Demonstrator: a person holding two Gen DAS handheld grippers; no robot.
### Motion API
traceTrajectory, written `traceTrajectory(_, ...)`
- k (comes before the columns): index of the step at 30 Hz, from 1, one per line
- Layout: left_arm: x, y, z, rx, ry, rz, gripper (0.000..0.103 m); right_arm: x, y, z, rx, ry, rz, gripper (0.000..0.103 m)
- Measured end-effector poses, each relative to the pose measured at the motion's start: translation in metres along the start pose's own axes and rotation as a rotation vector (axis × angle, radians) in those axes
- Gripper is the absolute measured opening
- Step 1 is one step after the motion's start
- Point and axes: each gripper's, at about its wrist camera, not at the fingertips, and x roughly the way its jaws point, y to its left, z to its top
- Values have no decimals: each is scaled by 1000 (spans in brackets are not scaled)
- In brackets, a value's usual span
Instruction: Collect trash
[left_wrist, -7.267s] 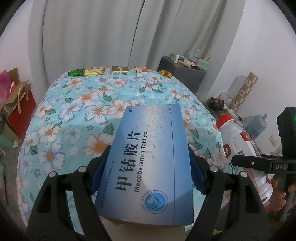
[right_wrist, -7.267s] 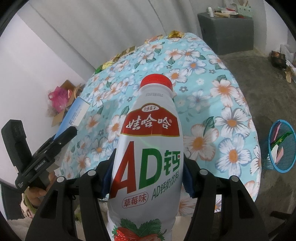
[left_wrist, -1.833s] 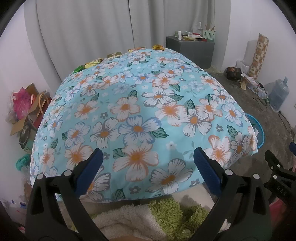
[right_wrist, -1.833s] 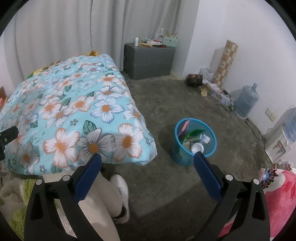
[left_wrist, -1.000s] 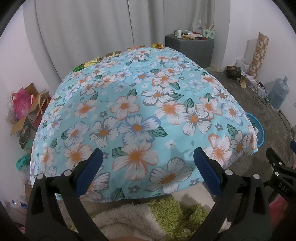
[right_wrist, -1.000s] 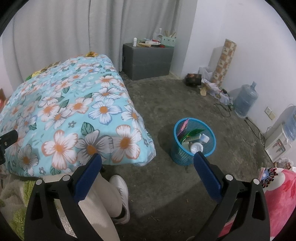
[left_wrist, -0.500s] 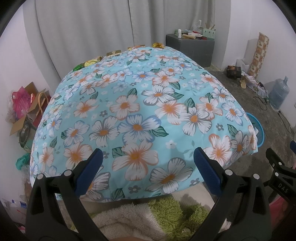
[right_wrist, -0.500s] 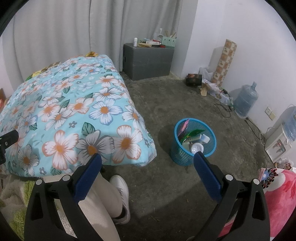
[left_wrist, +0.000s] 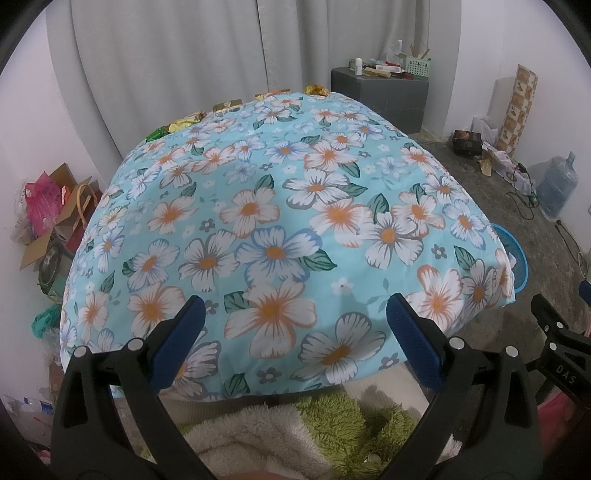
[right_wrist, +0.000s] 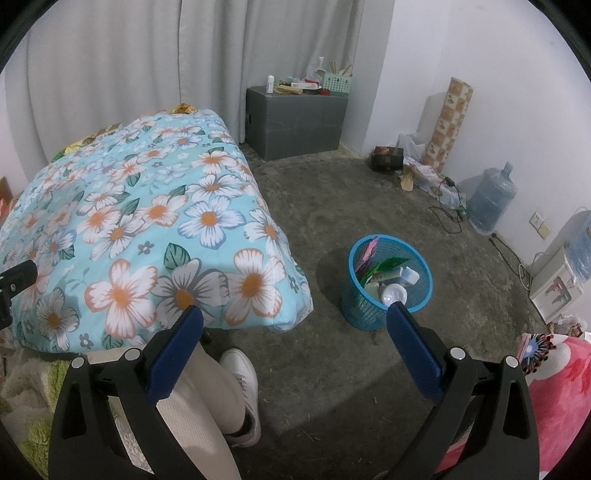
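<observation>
Beyond spread, empty right tongs (right_wrist: 294, 334), trash-filled blue basket (right_wrist: 373, 312) on floor; left tongs (left_wrist: 294, 325), likewise spread, facing floral surface (left_wrist: 280, 206).

Both handheld grippers sit level and side by side, the left gripper (left_wrist: 293, 328) and the right gripper (right_wrist: 294, 328) each with blue-padded jaws spread wide and empty, above the person's cream-trousered leg (right_wrist: 207, 402) and white shoe (right_wrist: 242, 373).
</observation>
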Motion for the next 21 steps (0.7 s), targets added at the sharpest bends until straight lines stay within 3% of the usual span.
traceTrajectory(21, 1, 2, -6, 3, 6, -1, 94, 0, 0, -1, 2, 1, 0, 97)
